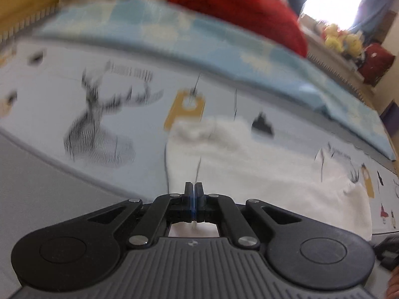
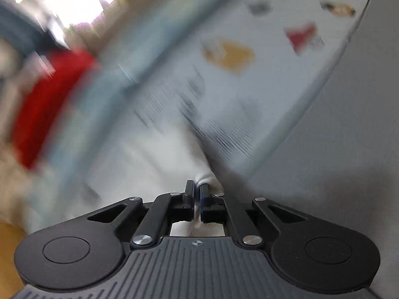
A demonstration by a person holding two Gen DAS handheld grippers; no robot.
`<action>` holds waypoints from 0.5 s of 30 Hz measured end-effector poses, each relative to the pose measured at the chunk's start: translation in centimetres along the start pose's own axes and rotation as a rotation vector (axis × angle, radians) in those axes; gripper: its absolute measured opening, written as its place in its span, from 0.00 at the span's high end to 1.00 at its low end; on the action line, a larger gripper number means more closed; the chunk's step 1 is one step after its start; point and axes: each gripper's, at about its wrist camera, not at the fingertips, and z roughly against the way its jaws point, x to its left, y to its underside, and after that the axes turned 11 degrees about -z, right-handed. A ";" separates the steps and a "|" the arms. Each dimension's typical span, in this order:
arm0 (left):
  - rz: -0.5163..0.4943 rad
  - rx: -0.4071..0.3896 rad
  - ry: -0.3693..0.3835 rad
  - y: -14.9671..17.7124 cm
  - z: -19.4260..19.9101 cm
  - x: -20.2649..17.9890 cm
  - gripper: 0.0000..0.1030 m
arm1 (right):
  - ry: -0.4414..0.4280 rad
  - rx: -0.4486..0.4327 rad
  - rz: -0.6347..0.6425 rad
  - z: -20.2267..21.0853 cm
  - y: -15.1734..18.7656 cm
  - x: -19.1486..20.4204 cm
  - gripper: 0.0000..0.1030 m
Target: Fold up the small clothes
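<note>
Directly ahead of my left claw (image 1: 194, 186), a small white garment (image 1: 249, 174) lies spread on a printed bed sheet (image 1: 74, 74). That claw's jaws are pressed fully together with the cloth's near edge at their tips; a sliver of white shows through the frame behind them, so I judge they pinch fabric, though thinly. My right claw (image 2: 197, 189) is closed on a rolled white hem of the same garment (image 2: 149, 154), which bulges just past its tips and runs away to the upper left.

Risks noted:
- Both views are smeared by motion. A fast lift on so shallow a bite could pull the hem free, most likely on the left.
- The left claw may also have caught the sheet beneath; if so, the sheet would rise with the garment and spoil the fold.
- Unequal travel of the two claws would skew the fold line.
- A red cushion (image 1: 237, 12) lies well beyond the claws, clear of the work.
</note>
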 end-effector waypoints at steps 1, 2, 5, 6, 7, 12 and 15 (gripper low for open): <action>0.028 0.023 0.032 0.0 -0.5 0.4 1.00 | 0.097 0.032 -0.009 -0.9 0.3 -0.5 0.93; 0.054 0.030 0.064 0.0 -0.8 0.7 0.99 | 0.146 0.032 -0.043 -1.0 0.4 -1.1 0.93; 0.054 0.012 0.084 -0.6 -1.3 0.8 0.87 | 0.139 -0.069 -0.084 0.8 0.3 -1.4 0.93; 0.054 0.010 0.092 -0.7 -1.5 0.9 0.84 | 0.116 -0.124 -0.062 1.7 0.3 -0.9 0.93; 0.058 0.013 0.099 -0.7 -1.9 0.9 0.80 | 0.086 -0.175 -0.031 2.6 0.4 -0.3 0.93; 0.044 0.091 0.116 0.2 -4.3 0.5 0.78 | -0.045 -0.219 0.026 3.5 0.9 1.0 0.84; -0.037 0.120 0.107 0.6 -5.3 -0.9 0.78 | -0.062 -0.181 0.006 2.7 0.7 1.0 0.84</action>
